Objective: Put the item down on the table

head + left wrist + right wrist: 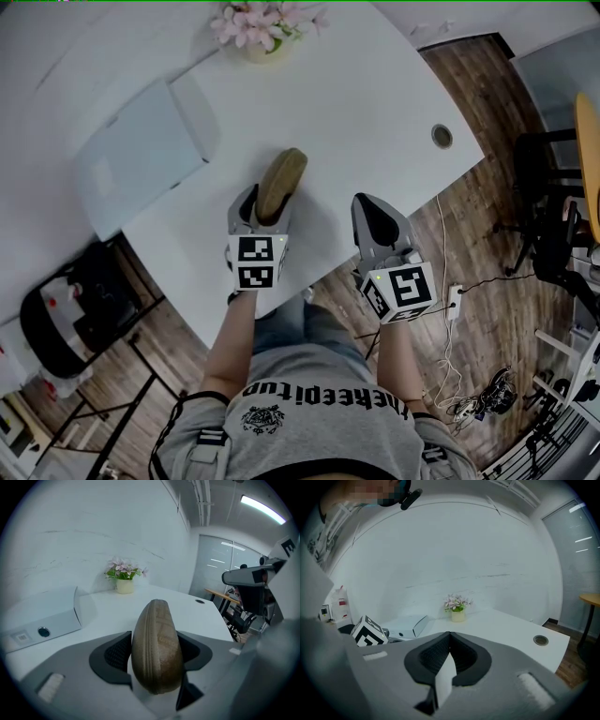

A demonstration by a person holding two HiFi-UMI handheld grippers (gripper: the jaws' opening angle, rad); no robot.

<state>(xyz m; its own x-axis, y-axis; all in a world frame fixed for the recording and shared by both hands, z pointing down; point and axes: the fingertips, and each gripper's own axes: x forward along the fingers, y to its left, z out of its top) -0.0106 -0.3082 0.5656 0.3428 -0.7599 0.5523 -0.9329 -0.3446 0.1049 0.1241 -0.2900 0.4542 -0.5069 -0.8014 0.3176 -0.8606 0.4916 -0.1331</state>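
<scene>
My left gripper (263, 212) is shut on a brown, oval zippered case (281, 182), which stands on its edge between the jaws and sticks out forward. It hangs over the near part of the white table (375, 103); whether it touches the top I cannot tell. In the left gripper view the case (157, 648) fills the gap in that gripper (155, 654), with a dark pad pressed on each side. My right gripper (378, 221) hovers at the table's front edge to the right. Its jaws meet with nothing between them, as the right gripper view (449, 637) shows.
A flat white box (141, 155) lies on the table's left part, and a flower pot (258, 30) stands at the far edge. A round cable hole (442, 136) sits at the right. Off the table are a black chair (66, 314) on the left and an office chair (553, 234) on the right.
</scene>
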